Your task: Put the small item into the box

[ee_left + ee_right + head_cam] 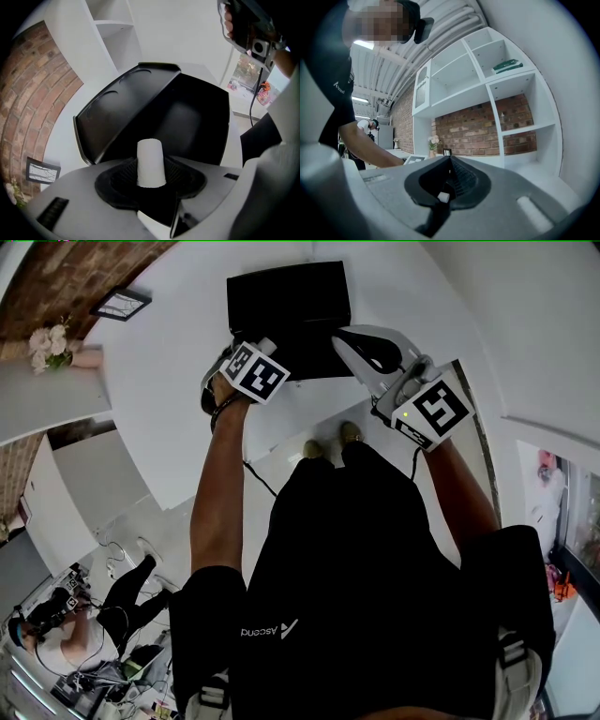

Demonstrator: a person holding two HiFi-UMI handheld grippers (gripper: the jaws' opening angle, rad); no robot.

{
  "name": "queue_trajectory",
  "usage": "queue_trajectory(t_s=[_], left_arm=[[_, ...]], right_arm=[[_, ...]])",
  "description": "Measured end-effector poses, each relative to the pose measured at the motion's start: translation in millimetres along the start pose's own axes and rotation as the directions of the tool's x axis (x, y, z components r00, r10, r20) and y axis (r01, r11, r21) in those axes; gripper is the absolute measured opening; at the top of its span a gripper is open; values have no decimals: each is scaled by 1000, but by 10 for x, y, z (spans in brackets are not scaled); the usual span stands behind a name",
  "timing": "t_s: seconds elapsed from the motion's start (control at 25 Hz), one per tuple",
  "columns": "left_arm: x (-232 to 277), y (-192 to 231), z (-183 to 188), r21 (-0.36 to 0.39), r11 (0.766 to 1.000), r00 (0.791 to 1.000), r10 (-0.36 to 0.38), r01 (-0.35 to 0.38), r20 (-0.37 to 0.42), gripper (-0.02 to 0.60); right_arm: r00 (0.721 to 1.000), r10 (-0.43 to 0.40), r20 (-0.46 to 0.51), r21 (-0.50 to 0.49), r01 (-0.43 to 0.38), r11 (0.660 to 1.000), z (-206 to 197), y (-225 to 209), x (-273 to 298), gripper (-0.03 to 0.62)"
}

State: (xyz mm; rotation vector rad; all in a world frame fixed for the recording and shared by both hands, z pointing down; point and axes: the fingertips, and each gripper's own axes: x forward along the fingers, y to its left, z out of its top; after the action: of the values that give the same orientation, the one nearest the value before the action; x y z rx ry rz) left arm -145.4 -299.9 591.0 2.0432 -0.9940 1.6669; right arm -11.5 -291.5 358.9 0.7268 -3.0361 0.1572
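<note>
A small white tapered cylinder stands upright between the dark pads of my left gripper, which is shut on it. Just beyond lies the open black box, its lid leaning back to the left. In the head view the box lies on the white table at the top centre. My left gripper hovers at the box's near left edge. My right gripper is over its near right corner, tilted up toward the shelves, jaws shut with nothing held. It also shows from the left gripper view.
White wall shelves with a brick back stand ahead of the right gripper. A small picture frame and flowers sit at the far left. A cable trails on the floor, where another person is at lower left.
</note>
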Motion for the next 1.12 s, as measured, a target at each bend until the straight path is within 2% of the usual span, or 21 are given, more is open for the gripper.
queue_trajectory(t_s=[0.32, 0.8, 1.0, 1.12], left_arm=[[-59, -6, -5, -13, 1000, 1000, 3, -3, 15, 181], [-366, 7, 134, -57, 998, 990, 42, -35, 137, 181], [-627, 39, 260, -118, 992, 964, 70, -41, 256, 181], [-862, 91, 366, -190, 981, 923, 104, -35, 371, 180]], right_arm=[[1000, 5, -11, 7, -5, 1000, -49, -6, -8, 2], [1000, 7, -17, 4, -7, 1000, -58, 68, -28, 1], [1000, 15, -14, -1, -15, 1000, -37, 132, -21, 2], [1000, 20, -11, -1, -20, 1000, -26, 176, -5, 0]])
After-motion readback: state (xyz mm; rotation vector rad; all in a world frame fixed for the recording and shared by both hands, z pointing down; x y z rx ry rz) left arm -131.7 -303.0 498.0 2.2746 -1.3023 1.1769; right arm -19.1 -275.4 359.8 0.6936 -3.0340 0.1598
